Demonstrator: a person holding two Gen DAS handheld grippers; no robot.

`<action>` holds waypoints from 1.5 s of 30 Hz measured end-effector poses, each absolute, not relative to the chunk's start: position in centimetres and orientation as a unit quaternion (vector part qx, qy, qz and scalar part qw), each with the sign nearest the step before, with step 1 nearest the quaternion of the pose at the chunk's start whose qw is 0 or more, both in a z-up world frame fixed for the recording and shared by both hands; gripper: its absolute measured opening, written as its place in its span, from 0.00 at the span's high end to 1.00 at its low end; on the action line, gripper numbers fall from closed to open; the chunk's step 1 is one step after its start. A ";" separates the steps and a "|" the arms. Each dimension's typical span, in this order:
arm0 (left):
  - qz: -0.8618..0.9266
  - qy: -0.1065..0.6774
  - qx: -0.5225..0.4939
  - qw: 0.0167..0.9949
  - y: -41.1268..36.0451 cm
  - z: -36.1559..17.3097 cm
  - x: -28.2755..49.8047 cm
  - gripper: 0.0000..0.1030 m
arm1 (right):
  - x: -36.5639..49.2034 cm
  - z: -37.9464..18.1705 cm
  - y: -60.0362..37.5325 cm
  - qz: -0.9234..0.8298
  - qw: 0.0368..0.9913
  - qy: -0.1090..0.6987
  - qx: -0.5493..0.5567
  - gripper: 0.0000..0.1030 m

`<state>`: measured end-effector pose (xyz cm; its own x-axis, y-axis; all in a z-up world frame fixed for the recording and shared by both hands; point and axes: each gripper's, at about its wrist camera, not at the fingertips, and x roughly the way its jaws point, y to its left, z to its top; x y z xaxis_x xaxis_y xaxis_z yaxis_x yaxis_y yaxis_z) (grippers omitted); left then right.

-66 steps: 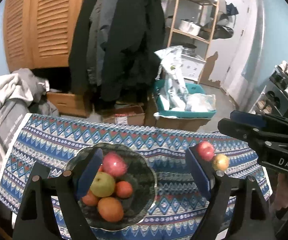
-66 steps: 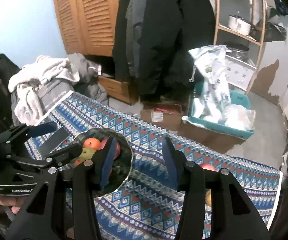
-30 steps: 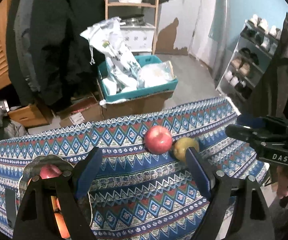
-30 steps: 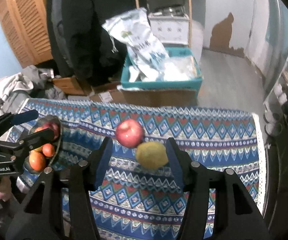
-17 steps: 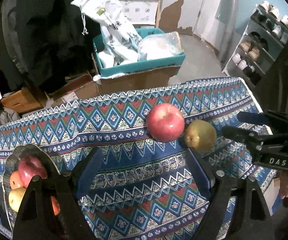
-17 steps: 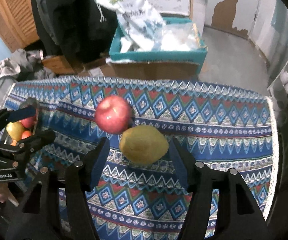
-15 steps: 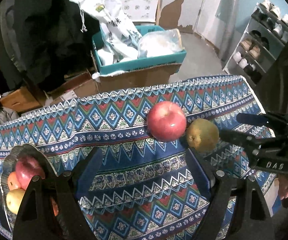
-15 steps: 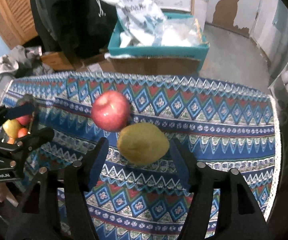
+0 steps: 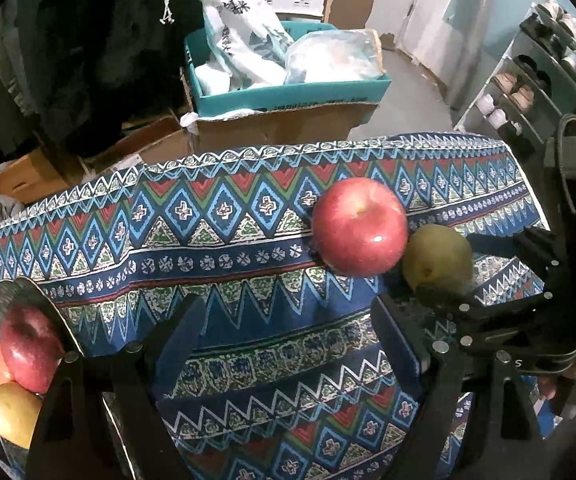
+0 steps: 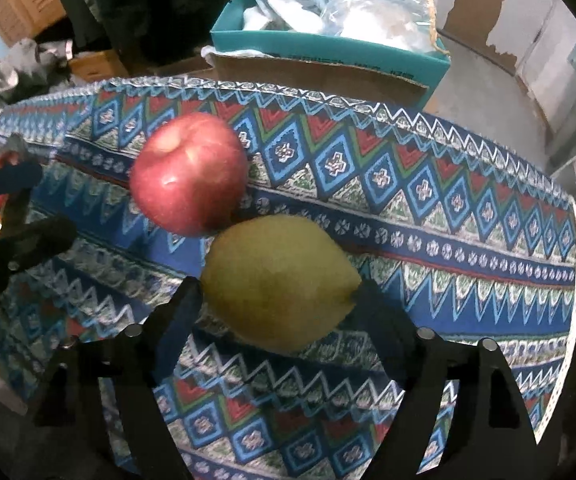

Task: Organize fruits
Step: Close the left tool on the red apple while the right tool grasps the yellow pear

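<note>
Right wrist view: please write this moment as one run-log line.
right gripper: open, jaws just widened | yellow-green pear: between fingers, ungripped | red apple: beside pear

Glossy red apple [image 9: 357, 227] and matt pear [image 10: 278, 280] on woven patterned cloth [image 9: 224, 248].

1. The bench [image 9: 224, 240] is covered by a blue, red and green patterned cloth [image 10: 427, 208].
2. A red apple [image 9: 357, 226] and a yellow-green pear [image 10: 280, 282] lie on it, touching.
3. A dark bowl [image 9: 28, 296] of fruit sits at its left end.
</note>
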<state>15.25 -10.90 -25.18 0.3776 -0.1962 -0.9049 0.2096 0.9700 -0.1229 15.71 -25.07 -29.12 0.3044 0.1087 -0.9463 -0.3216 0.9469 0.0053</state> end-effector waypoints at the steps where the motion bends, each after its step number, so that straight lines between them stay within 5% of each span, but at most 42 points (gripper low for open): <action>1: -0.121 0.546 0.004 0.829 -10.8 -25.4 15.4 0.16 | 15.8 -29.2 -25.0 0.133 0.804 0.571 -0.097 0.19; 16: -0.131 0.555 -0.015 0.821 -11.4 -26.5 16.3 0.16 | 17.7 -30.3 -24.4 0.129 0.814 0.556 -0.111 0.19; 27: -0.157 0.554 -0.029 0.817 -13.9 -26.4 17.1 0.16 | 17.8 -29.4 -29.2 0.102 0.822 0.559 0.037 0.19; 45: -0.147 0.578 -0.039 0.802 -17.9 -29.3 20.6 0.16 | 16.8 -28.3 -33.7 0.063 0.832 0.545 0.085 0.19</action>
<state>20.55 -17.91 -29.30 0.2891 -0.2814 -0.9150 0.1916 0.9535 -0.2327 16.82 -33.65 -28.29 0.3976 0.1986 -0.8958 -0.0125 0.9774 0.2112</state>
